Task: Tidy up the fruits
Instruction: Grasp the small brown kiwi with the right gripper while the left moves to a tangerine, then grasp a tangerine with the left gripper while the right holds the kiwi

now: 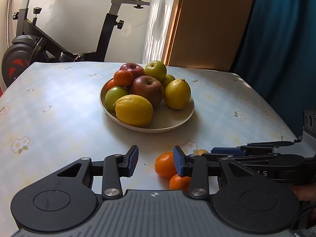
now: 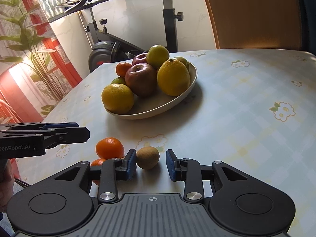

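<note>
A beige plate (image 1: pixel 177 122) in the middle of the table holds two lemons, red and green apples and mandarins. Near the front edge two loose mandarins (image 1: pixel 165 164) (image 1: pixel 178 181) lie partly behind the right finger of my left gripper (image 1: pixel 156 162). That gripper's jaws stand apart with bare cloth between them. In the right wrist view a brown kiwi (image 2: pixel 148 157) lies between the tips of my right gripper (image 2: pixel 151 164). It sits close to the left pad, with a gap to the right pad. The loose mandarins (image 2: pixel 109 148) lie just left of that gripper.
The table (image 2: pixel 246 98) has a pale checked cloth with flowers. An exercise bike (image 1: pixel 29 45) stands behind its far left edge and a wooden panel (image 1: pixel 207 23) behind the far right. A plant (image 2: pixel 29 45) and a red frame lie to the left. A hand (image 2: pixel 6 177) holds the left gripper (image 2: pixel 79 132).
</note>
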Demonstrator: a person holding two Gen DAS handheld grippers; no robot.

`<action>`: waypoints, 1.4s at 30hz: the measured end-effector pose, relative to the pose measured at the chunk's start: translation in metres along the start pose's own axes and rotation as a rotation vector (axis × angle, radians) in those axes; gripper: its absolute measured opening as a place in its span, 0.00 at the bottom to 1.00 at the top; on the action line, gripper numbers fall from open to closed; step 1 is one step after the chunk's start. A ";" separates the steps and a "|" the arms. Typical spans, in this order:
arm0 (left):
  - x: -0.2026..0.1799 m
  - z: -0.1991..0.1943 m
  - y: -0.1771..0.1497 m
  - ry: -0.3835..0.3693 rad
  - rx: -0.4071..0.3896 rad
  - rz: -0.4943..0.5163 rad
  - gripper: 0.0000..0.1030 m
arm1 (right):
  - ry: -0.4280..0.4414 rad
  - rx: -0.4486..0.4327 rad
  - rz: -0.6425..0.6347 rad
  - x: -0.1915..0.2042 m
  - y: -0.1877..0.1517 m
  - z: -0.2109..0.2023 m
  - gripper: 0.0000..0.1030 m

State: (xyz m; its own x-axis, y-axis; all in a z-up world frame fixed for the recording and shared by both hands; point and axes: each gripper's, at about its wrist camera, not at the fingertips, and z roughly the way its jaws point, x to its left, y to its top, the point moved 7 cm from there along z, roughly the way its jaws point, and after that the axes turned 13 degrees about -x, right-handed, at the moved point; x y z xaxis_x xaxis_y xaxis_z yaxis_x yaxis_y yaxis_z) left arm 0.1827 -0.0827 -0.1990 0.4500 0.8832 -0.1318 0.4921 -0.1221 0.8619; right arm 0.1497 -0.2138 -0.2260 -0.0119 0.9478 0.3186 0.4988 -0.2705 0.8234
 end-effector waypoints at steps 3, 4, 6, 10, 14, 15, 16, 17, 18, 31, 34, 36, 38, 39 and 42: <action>0.001 0.000 0.000 0.004 0.001 -0.004 0.39 | 0.014 0.009 0.017 0.001 0.000 0.004 0.29; 0.001 0.000 0.000 0.006 0.001 -0.005 0.39 | 0.017 0.010 0.021 0.001 0.001 0.005 0.29; 0.002 0.000 0.000 0.012 -0.001 -0.007 0.39 | 0.022 0.013 0.030 0.001 0.002 0.008 0.28; 0.006 0.000 0.000 0.025 -0.007 -0.020 0.39 | 0.025 0.031 0.024 0.003 0.004 0.015 0.26; 0.006 0.000 -0.001 0.020 -0.002 -0.024 0.39 | 0.018 0.035 0.016 0.005 0.005 0.017 0.24; 0.005 0.000 -0.001 0.016 -0.001 -0.024 0.39 | 0.019 0.035 0.018 0.004 0.005 0.017 0.24; 0.004 0.001 -0.001 0.011 0.001 -0.025 0.40 | 0.021 0.032 0.022 0.004 0.004 0.016 0.24; 0.004 0.001 -0.001 0.007 0.004 -0.025 0.40 | 0.021 0.025 0.027 0.004 0.004 0.014 0.24; 0.003 0.002 -0.002 0.001 0.008 -0.024 0.40 | 0.018 0.016 0.031 0.003 0.004 0.013 0.23; -0.008 0.031 -0.011 -0.067 0.131 -0.043 0.51 | -0.036 -0.058 0.011 -0.006 0.012 -0.008 0.23; -0.007 0.038 -0.014 -0.073 0.161 -0.068 0.52 | -0.035 -0.062 0.006 -0.005 0.013 -0.008 0.23; -0.008 0.043 -0.016 -0.074 0.175 -0.065 0.52 | -0.035 -0.063 0.006 -0.005 0.013 -0.008 0.23; -0.010 0.046 -0.019 -0.072 0.183 -0.056 0.52 | -0.037 -0.064 0.008 -0.005 0.012 -0.009 0.23; -0.011 0.047 -0.019 -0.069 0.182 -0.048 0.52 | -0.038 -0.064 0.010 -0.006 0.012 -0.009 0.23; -0.011 0.050 -0.018 -0.060 0.177 -0.035 0.48 | -0.040 -0.066 0.015 -0.008 0.013 -0.010 0.23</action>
State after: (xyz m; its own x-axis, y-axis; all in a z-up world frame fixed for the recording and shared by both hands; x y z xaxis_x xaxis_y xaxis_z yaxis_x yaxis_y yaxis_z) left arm 0.2061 -0.1129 -0.2380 0.4718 0.8602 -0.1935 0.6293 -0.1748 0.7573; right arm 0.1477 -0.2260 -0.2135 0.0303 0.9492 0.3131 0.4403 -0.2939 0.8484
